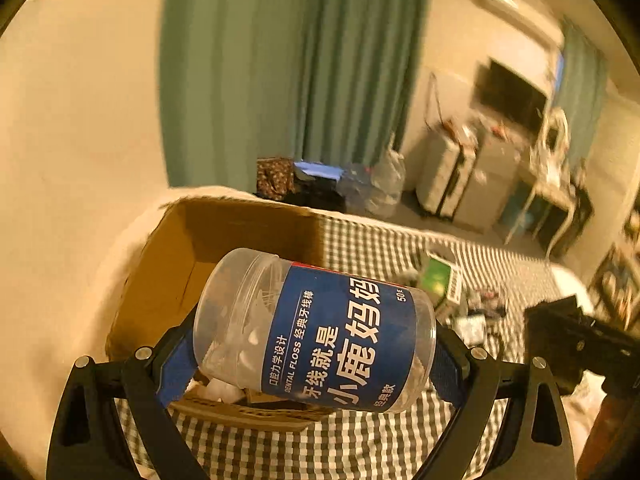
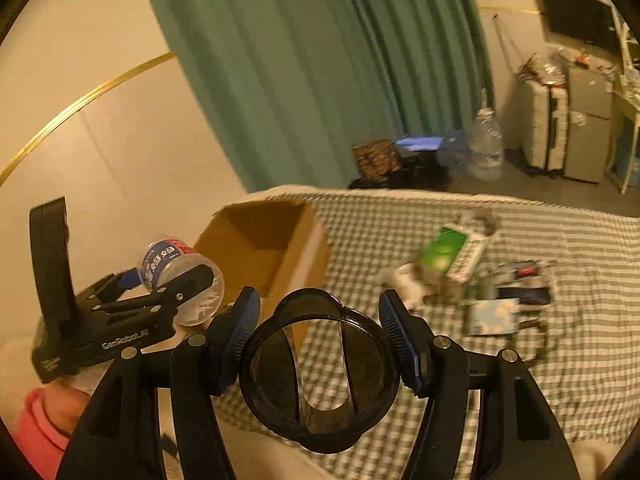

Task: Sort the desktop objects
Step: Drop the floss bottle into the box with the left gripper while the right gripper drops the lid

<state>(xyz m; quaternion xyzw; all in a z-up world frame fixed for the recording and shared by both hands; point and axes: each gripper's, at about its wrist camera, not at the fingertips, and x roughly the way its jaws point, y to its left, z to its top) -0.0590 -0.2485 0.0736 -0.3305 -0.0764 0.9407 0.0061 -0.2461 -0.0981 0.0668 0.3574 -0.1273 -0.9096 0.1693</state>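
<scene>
Cardboard box (image 1: 224, 236) partly filled, floss jar (image 1: 316, 332) pinched in left gripper (image 1: 312, 360), dark round lid (image 2: 320, 372) clamped in right gripper (image 2: 320, 340), remaining clutter (image 2: 492, 284) unsorted on checked cloth (image 2: 560, 360).

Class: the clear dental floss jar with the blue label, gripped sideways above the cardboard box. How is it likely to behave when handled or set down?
The floss jar looks like smooth clear plastic, so it may slip in the left gripper. It appears only partly filled with picks, so probably light. Being cylindrical and held sideways, it would likely roll if released into the cardboard box.
</scene>
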